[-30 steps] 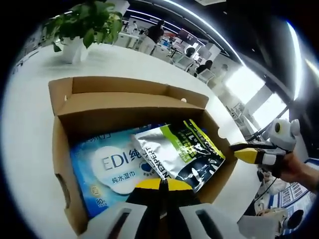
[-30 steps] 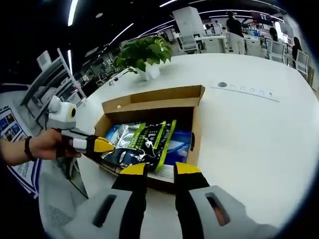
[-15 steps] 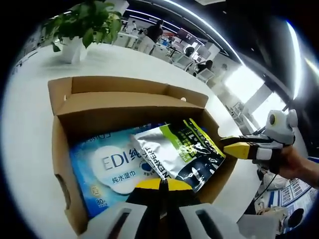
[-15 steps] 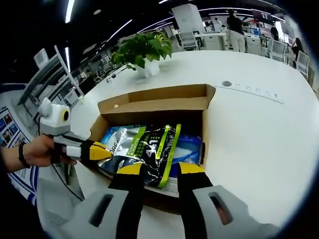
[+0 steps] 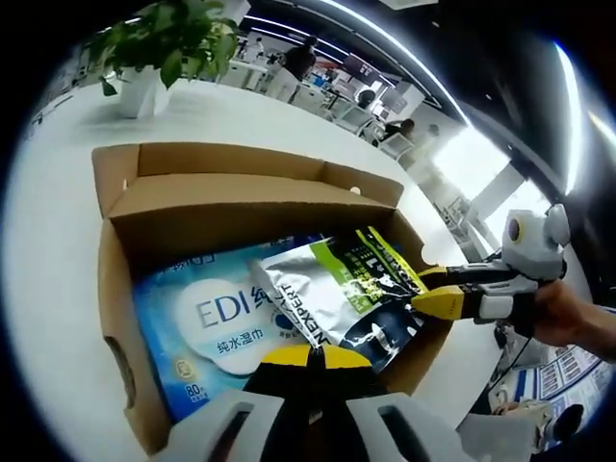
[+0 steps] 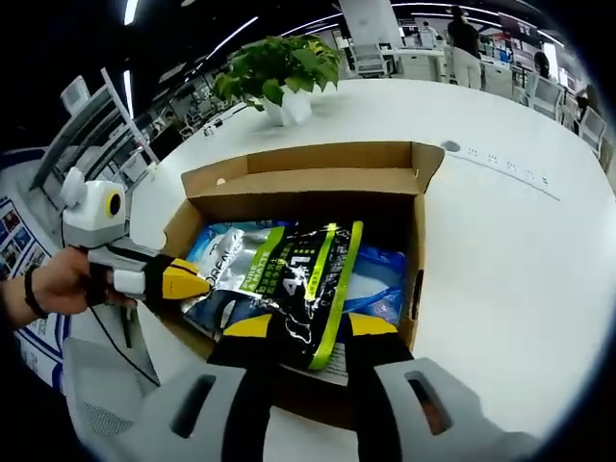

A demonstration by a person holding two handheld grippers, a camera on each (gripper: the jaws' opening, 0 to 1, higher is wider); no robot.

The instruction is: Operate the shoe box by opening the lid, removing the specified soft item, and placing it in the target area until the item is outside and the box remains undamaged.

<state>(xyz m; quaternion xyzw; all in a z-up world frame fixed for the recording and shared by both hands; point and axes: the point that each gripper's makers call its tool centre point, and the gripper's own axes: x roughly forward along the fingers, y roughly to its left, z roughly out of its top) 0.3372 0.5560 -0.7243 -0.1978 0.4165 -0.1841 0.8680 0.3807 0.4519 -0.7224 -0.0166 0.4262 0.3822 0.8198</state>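
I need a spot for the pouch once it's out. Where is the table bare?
Bare white table runs beside the open shoe box, on the side away from the left gripper, and between box and potted plant. Inside, the black-green pouch and blue wipes pack crowd it.

A: How much of the blue wipes pack (image 5: 217, 322) is readable?

B: Part of its label only; the black-and-green pouch (image 5: 356, 298) covers its right side, and the left gripper (image 5: 310, 358) hides its lower edge.

A: And in the right gripper view?

B: The right gripper (image 6: 298, 327) masks the pouch's (image 6: 298, 279) near end. The shoe box (image 6: 289, 178) floor stays covered. Distant people are too small to tell.
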